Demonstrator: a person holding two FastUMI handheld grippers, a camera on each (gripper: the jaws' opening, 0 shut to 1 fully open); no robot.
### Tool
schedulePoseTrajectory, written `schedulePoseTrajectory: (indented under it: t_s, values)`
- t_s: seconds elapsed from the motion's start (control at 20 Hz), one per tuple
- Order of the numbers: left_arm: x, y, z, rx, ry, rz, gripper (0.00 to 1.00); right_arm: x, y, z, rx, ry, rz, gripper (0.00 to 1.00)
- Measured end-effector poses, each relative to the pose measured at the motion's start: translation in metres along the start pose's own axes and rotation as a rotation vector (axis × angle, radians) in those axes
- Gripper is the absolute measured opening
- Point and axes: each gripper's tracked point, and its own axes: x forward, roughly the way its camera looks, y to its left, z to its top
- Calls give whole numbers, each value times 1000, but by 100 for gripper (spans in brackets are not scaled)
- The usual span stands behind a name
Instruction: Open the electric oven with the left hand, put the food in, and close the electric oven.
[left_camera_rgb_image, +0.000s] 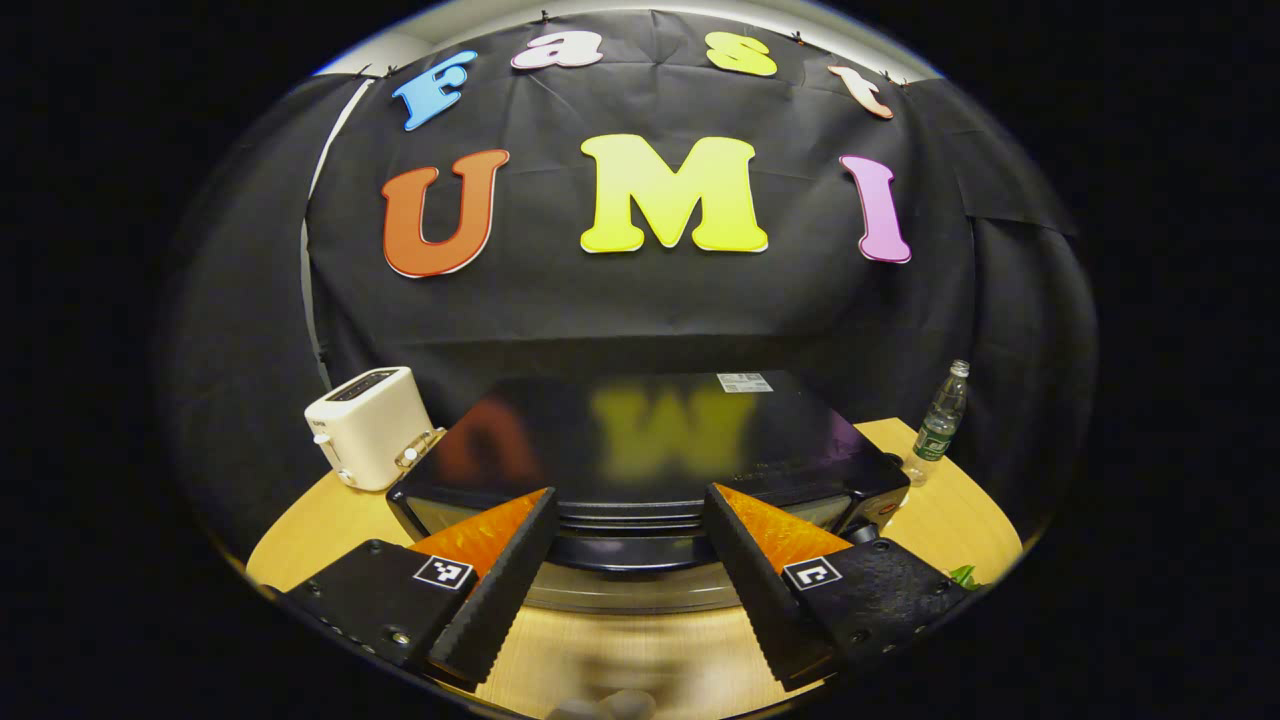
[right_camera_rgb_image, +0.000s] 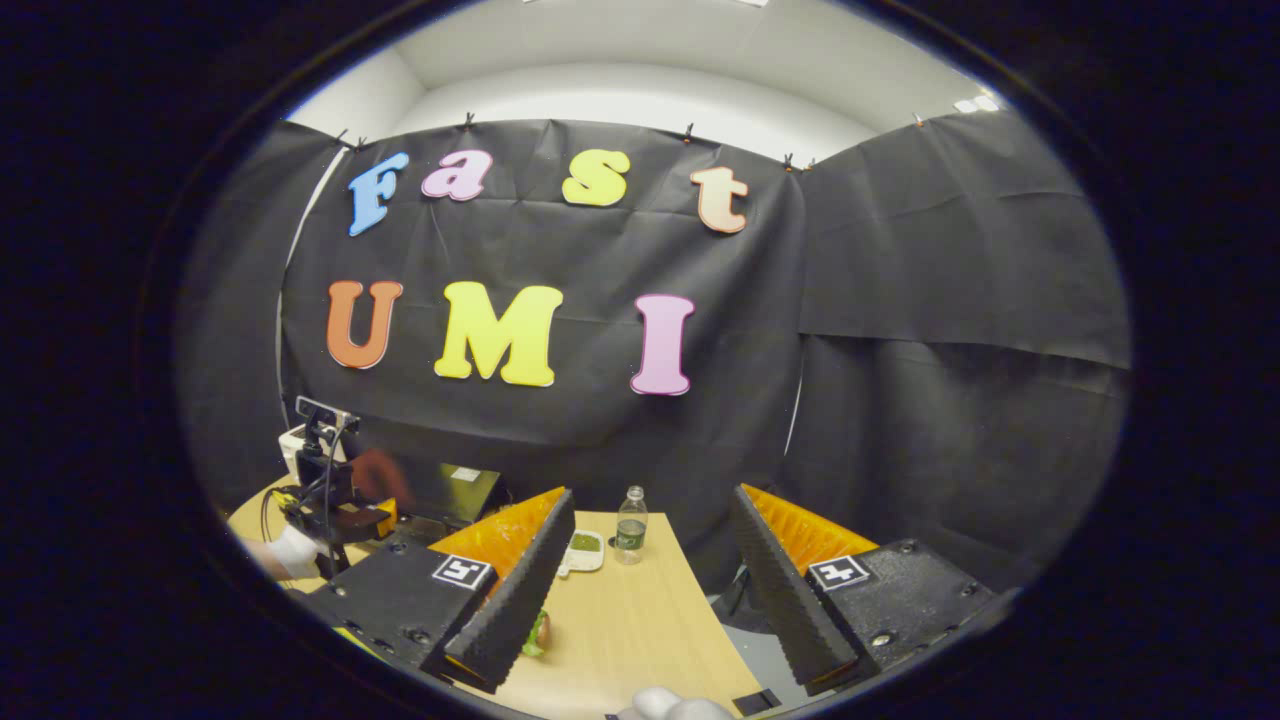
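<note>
On my left gripper (left_camera_rgb_image: 628, 560) I see two wedge-shaped fingers with toothed inner faces, each on a rough block that carries a square black-and-white marker and small screws. My right gripper (right_camera_rgb_image: 648, 585) has the same build (marker and screws too). In the right gripper view, a white glove (right_camera_rgb_image: 292, 552) covers the far hand.

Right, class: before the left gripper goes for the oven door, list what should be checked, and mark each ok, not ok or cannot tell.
1. Left gripper open, fingers spread: ok.
2. Left gripper lined up with the oven front edge: ok.
3. Oven door shut, nothing yet opened: cannot tell, the front is hidden below the top.
4. Toaster and bottle stand clear of the oven's sides: ok.
5. Right gripper open, holding nothing: ok.
6. Food waiting on the table: ok, partly hidden by a finger.
</note>
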Motion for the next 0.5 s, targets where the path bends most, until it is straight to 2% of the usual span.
schedulePoseTrajectory:
  t_s: [0.25,0.3,0.35,0.4,0.5]
  values:
    - [-13,1,-3,4,20,-19,97,4,6,-1,3,2,8,94]
    - [-14,1,-3,7,18,-19,97,4,9,1,-1,-7,12,100]
    - [-17,2,-5,7,22,-19,97,4,11,2,-6,-10,16,100]
    - [-20,2,-5,7,23,-20,97,3,13,-1,-8,-10,22,94]
    - [-26,1,-10,8,25,-22,97,2,18,-2,-9,-8,34,94]
